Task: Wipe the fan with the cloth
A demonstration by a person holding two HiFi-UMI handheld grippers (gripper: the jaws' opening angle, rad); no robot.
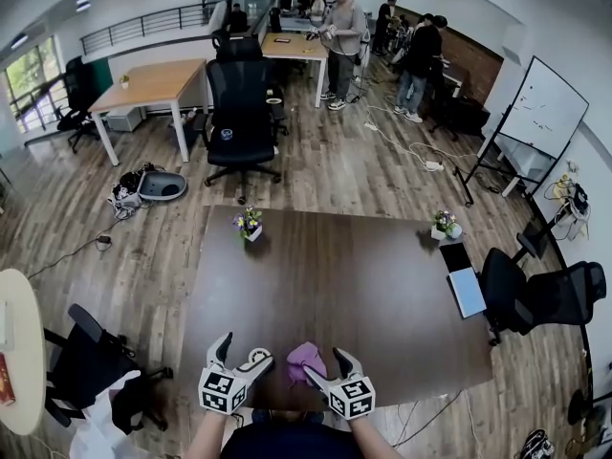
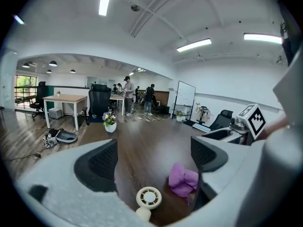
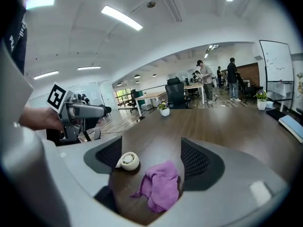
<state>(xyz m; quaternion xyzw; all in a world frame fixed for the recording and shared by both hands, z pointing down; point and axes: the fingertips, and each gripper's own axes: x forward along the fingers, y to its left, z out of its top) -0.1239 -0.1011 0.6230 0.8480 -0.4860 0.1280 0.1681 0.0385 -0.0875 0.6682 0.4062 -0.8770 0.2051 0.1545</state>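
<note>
A small white round fan [image 1: 257,359] lies on the dark wooden table [image 1: 363,285] near its front edge. It shows low between the jaws in the left gripper view, fan [image 2: 148,198], and at left in the right gripper view, fan [image 3: 128,161]. A crumpled purple cloth [image 1: 305,360] lies just right of it, cloth [image 2: 183,181], cloth [image 3: 159,184]. My left gripper [image 1: 242,354] hovers open over the fan. My right gripper [image 1: 323,365] is open above the cloth, with nothing held. Both grippers [image 2: 152,157] [image 3: 147,157] have jaws spread wide.
Two small flower pots [image 1: 249,225] [image 1: 445,224] stand on the table's far side, and a laptop [image 1: 467,291] sits at its right edge. Office chairs [image 1: 239,113] [image 1: 535,295], desks [image 1: 153,84], a whiteboard [image 1: 540,108] and several people [image 1: 344,27] stand farther off.
</note>
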